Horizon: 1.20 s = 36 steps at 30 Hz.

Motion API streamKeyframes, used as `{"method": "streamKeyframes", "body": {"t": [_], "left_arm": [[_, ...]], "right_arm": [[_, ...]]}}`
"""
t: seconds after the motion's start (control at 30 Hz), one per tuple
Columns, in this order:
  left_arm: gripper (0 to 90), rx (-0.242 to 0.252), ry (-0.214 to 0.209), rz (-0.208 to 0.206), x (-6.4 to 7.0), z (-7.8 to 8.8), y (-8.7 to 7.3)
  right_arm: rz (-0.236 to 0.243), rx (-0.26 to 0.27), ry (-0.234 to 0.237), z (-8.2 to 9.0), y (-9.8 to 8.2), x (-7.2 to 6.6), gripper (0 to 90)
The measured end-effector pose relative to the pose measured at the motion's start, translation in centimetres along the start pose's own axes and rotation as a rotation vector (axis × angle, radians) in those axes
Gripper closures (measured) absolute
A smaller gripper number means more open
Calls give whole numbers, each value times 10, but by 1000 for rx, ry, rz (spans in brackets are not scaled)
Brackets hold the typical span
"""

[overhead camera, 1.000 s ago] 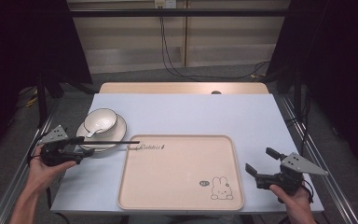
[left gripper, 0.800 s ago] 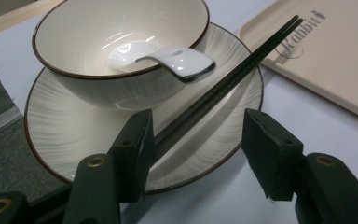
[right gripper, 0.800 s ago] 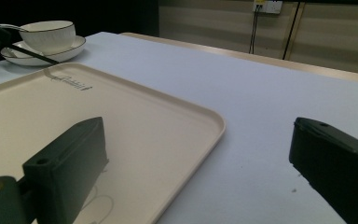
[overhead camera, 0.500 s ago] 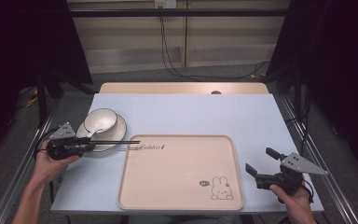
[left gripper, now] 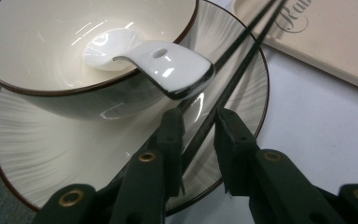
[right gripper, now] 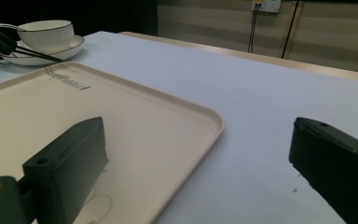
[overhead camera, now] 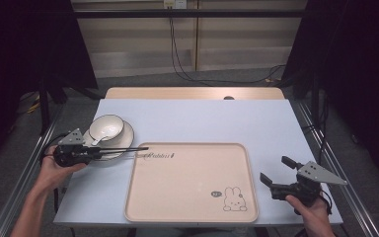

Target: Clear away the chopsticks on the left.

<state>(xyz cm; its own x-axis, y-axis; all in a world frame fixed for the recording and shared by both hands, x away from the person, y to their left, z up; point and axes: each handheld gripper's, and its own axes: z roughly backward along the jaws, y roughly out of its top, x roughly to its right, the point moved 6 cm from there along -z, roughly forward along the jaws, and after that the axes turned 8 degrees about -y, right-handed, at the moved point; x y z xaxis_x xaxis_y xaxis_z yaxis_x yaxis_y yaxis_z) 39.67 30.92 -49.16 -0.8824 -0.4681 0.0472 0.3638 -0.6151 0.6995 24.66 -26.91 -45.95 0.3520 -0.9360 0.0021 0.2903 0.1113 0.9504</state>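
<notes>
A cream bowl (overhead camera: pixel 106 127) holding a white spoon (left gripper: pixel 154 60) sits on a ribbed plate (left gripper: pixel 28 154) at the table's left. Two black chopsticks (overhead camera: pixel 123 148) rest on the plate's rim, with their tips over the corner of the beige rabbit tray (overhead camera: pixel 187 182). My left gripper (left gripper: pixel 198 121) has its jaws around the chopsticks' (left gripper: pixel 242 56) near ends. The jaws have just been closing, and a sliver of plate still shows beside the right jaw. My right gripper (overhead camera: pixel 275 169) is open and holds nothing at the tray's right edge (right gripper: pixel 121 116).
The pale blue tabletop (overhead camera: pixel 202 118) stretches behind the tray. Metal frame rails run along both sides of the table. Dark curtains and hanging cables stand beyond its far edge.
My left hand has edged toward the plate. Its jaws have narrowed around the chopsticks, which lie where they did. The right gripper has not moved.
</notes>
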Motion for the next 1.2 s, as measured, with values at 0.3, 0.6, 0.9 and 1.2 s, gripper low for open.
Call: {"method": "streamKeyframes", "body": {"t": [0.3, 0.6, 0.9, 1.2], "left_arm": [[828, -46, -19, 16, 1, -5, -1], [859, -44, -44, 40, 6, -2, 4], [859, 4, -64, 121, 17, 15, 9], [860, 104, -7, 199, 35, 40, 8]], "right_arm": [[-1, 0, 1, 0, 0, 0, 39], [-1, -3, 4, 0, 0, 0, 39], [-4, 1, 4, 0, 0, 0, 41], [-11, 4, 19, 1, 1, -1, 41]]}}
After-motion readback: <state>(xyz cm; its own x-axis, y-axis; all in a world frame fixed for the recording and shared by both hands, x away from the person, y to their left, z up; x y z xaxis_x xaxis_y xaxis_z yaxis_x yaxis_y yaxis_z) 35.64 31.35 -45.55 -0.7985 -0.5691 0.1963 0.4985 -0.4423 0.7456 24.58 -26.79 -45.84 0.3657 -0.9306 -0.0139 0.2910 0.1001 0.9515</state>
